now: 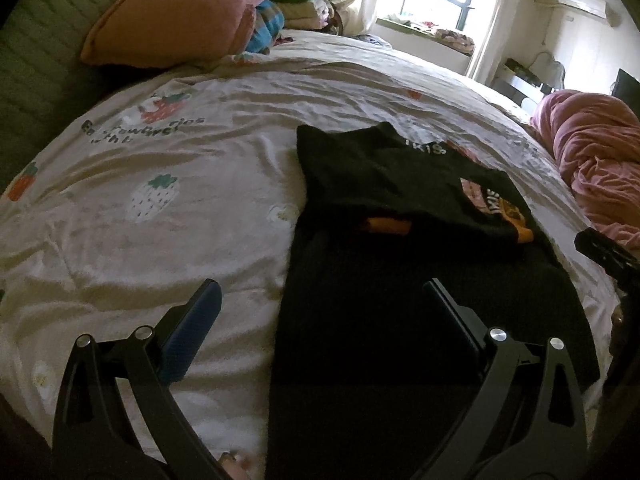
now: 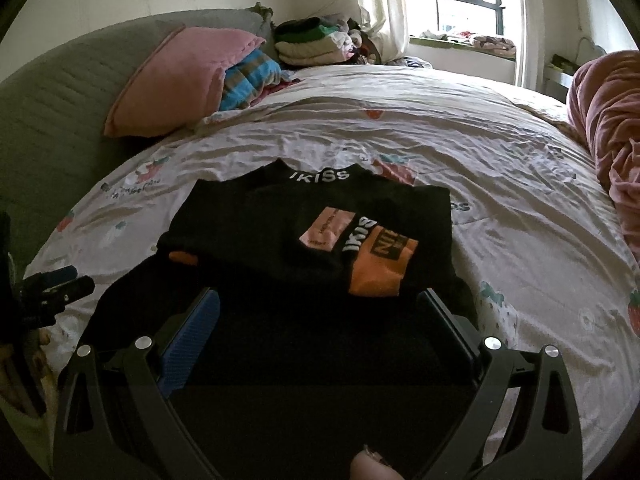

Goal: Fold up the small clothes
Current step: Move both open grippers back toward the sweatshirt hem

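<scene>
The black shirt (image 2: 312, 240) lay partly folded on the bed (image 2: 500, 160), in the middle of the right wrist frame, its upper part turned over the lower part. The right gripper (image 2: 318, 320) hung over the shirt's near edge with its fingers wide apart, holding nothing. The left gripper (image 1: 320, 316) was also spread apart and empty, above the shirt's left edge. A pink pillow (image 1: 172, 16) rested at the upper left.
</scene>
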{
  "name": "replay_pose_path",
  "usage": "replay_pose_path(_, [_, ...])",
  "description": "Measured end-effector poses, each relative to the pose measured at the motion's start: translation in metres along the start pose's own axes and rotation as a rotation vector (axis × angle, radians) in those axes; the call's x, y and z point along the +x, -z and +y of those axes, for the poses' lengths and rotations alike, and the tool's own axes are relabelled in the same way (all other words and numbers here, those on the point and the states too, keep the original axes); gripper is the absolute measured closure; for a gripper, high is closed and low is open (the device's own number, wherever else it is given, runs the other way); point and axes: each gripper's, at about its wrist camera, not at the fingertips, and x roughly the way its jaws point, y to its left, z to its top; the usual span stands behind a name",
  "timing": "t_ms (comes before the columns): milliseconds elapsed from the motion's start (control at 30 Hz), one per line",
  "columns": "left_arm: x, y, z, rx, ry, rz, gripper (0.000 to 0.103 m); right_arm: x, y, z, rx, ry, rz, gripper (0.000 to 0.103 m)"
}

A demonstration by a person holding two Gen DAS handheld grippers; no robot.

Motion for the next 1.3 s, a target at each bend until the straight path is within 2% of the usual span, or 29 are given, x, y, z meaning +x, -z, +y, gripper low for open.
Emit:
replay_pose_path(833, [-0.028, 0.043, 0.015, -0.010, -0.077, 0.075, 0.010, -0.021, 0.035, 0.012, -0.081, -0.039, 0.069, 0.005])
replay_pose_path(1067, [-0.030, 0.052, 0.018, -0.016, -0.074, 0.099, 0.010, -0.025, 0.043, 0.010, -0.089, -0.032, 0.081, 0.005])
replay_pose_path(1300, [-0.035, 0.061, 0.019, -0.017, -0.033, 0.116, 0.010, -0.030, 0.048, 0.007, -0.093, -0.028, 0.087, 0.005])
